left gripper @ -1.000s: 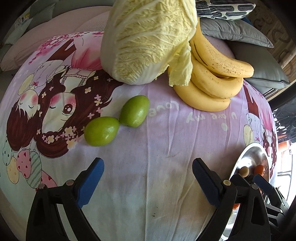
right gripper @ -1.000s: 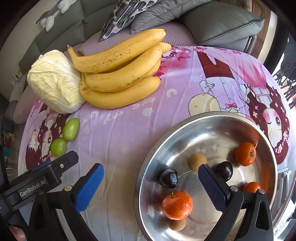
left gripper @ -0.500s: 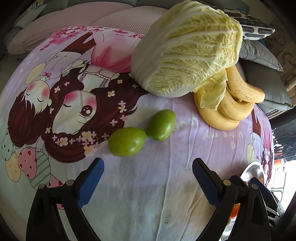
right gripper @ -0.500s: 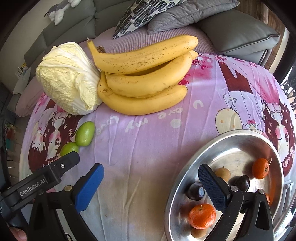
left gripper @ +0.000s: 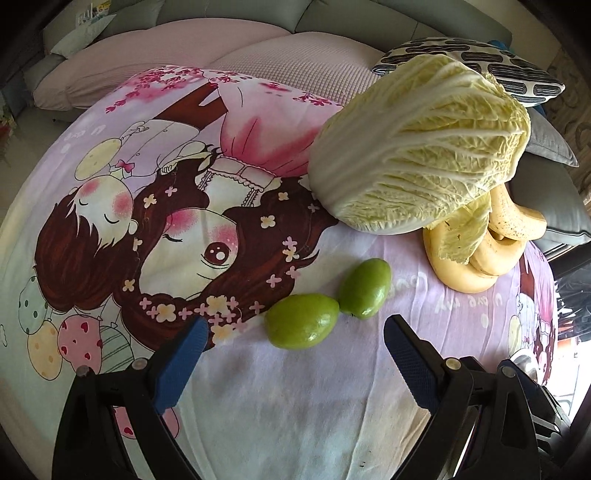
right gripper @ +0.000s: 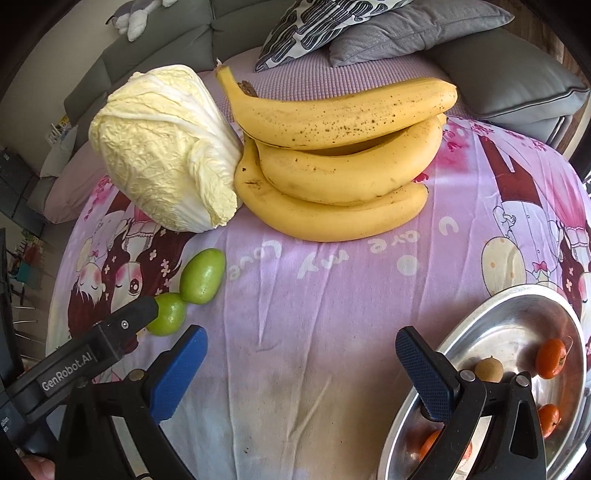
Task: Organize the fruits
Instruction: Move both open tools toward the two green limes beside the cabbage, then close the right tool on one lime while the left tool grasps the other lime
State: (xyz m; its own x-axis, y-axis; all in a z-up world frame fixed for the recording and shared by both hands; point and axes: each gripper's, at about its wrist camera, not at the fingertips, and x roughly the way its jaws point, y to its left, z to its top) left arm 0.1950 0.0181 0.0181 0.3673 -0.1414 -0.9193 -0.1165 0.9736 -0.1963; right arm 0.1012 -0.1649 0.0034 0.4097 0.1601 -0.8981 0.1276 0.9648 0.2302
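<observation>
Two green fruits lie touching on the printed cloth: the near one (left gripper: 301,320) and the far one (left gripper: 365,288). My left gripper (left gripper: 291,360) is open and empty, just short of the near one. They also show in the right wrist view (right gripper: 168,314) (right gripper: 202,270). A bunch of bananas (right gripper: 340,158) lies beyond. My right gripper (right gripper: 301,363) is open and empty over bare cloth. A steel bowl (right gripper: 491,325) at the lower right holds small oranges (right gripper: 550,358) and a brown fruit (right gripper: 488,368).
A napa cabbage (left gripper: 421,147) lies against the bananas (left gripper: 480,254). Sofa cushions (right gripper: 424,26) and pillows ring the back of the table. The left gripper's body (right gripper: 85,358) reaches into the right wrist view at the lower left.
My left gripper has swung left and closer to the two green fruits. My right gripper has moved left off the bowl, which now sits at the lower right edge.
</observation>
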